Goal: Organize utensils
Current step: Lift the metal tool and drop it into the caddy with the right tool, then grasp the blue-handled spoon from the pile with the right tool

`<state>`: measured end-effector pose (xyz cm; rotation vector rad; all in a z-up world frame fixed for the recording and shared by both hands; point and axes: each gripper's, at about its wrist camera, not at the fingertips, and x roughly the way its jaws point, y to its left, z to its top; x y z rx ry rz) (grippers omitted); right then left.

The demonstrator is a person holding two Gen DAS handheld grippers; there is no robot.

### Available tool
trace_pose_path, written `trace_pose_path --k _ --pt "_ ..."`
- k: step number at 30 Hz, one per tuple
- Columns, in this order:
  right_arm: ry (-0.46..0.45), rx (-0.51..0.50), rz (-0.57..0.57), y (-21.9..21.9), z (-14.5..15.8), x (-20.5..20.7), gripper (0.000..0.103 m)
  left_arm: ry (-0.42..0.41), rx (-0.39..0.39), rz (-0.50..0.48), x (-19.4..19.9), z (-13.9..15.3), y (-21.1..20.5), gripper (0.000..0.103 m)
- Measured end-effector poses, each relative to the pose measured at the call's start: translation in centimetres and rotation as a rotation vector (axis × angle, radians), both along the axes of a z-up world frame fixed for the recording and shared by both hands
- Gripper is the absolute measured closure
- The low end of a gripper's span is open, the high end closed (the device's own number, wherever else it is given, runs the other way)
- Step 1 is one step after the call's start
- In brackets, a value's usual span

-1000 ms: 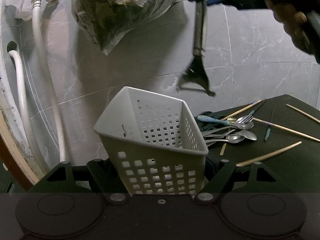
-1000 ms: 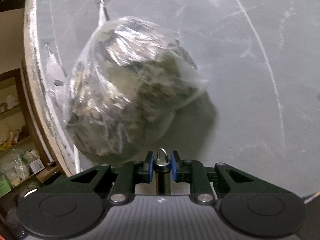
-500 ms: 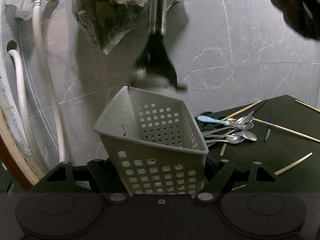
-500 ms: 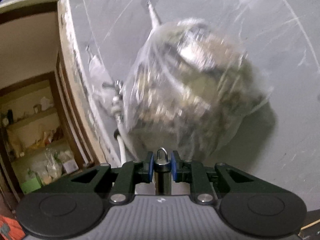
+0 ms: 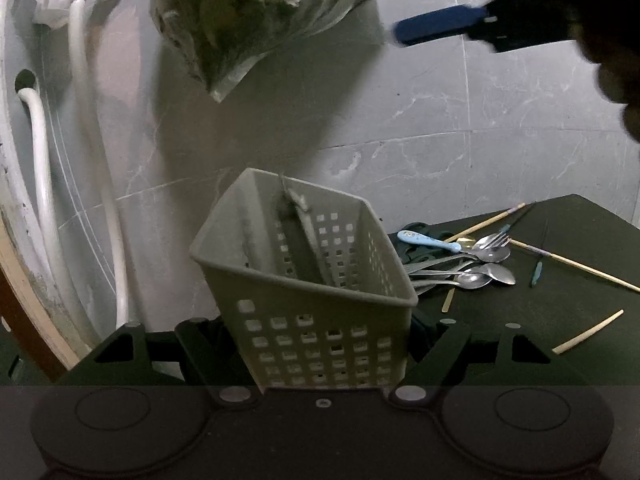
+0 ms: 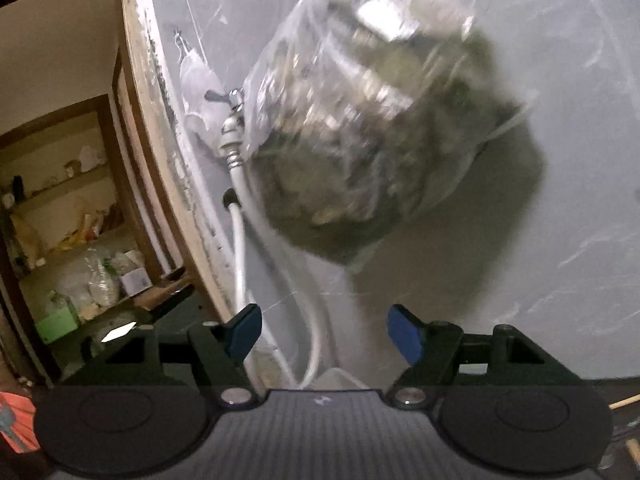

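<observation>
My left gripper [image 5: 320, 344] is shut on a white perforated utensil basket [image 5: 308, 296] and holds it tilted. A metal utensil [image 5: 298, 236] lies inside the basket, leaning against its back wall. My right gripper [image 6: 324, 336] is open and empty, pointing at the wall; one blue fingertip [image 5: 436, 30] shows high above the basket in the left wrist view. Spoons and a fork [image 5: 476, 264], a blue-handled utensil [image 5: 428, 240] and chopsticks [image 5: 576, 266] lie on the dark table [image 5: 540, 320] to the right of the basket.
A clear plastic bag of dark stuff [image 6: 372, 128] hangs on the grey tiled wall, above the basket [image 5: 256, 12]. White hoses [image 5: 96, 168] and a tap [image 6: 232, 104] run down the wall at the left. A doorway with shelves [image 6: 72, 216] is at far left.
My right gripper carried the metal utensil left over the basket, opened and let it go. The utensil now rests inside the basket. The left gripper held still.
</observation>
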<state>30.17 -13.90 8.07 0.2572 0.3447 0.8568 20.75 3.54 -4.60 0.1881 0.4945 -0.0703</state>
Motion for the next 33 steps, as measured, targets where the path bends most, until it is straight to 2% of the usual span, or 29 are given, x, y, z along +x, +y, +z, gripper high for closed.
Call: trace_pose_path --k 3,7,12,15,17,21,24,28,30,33 --pt "0.011 0.026 -0.072 -2.9 -0.1 -0.5 0.023 -0.001 0.002 0.001 0.0 0.0 -0.1 0.024" --pt "0.089 0.023 -0.218 -7.4 -1.6 -1.2 0.013 0.003 0.001 0.005 -0.1 0.0 0.0 0.024" --pt "0.241 -0.094 -0.374 -11.1 -5.4 -0.8 0.007 0.013 0.0 0.006 -0.2 0.2 0.1 0.024" --pt "0.332 -0.162 -0.422 -12.2 -7.7 -0.2 0.005 0.018 0.0 0.01 -0.4 0.2 0.0 0.024" --pt "0.389 -0.168 -0.438 -12.5 -8.9 0.4 0.005 0.019 0.0 0.015 -0.6 0.2 0.0 0.024" --pt "0.511 -0.082 -0.427 -12.8 -11.8 1.7 0.006 0.023 0.001 0.022 -0.6 0.3 0.0 0.024" --pt "0.544 -0.058 -0.433 -12.1 -13.3 3.3 0.006 0.025 0.001 0.025 -0.6 0.3 -0.1 0.024" --pt "0.553 -0.043 -0.471 -11.0 -15.2 5.1 0.012 0.028 0.001 0.025 -0.5 0.3 0.0 0.024" --pt "0.558 -0.042 -0.502 -10.7 -16.0 6.1 0.02 0.028 0.0 0.025 -0.5 0.3 0.0 0.024" --pt "0.579 -0.058 -0.563 -10.5 -17.1 7.1 0.037 0.029 0.0 0.024 -0.5 0.3 0.0 0.024"
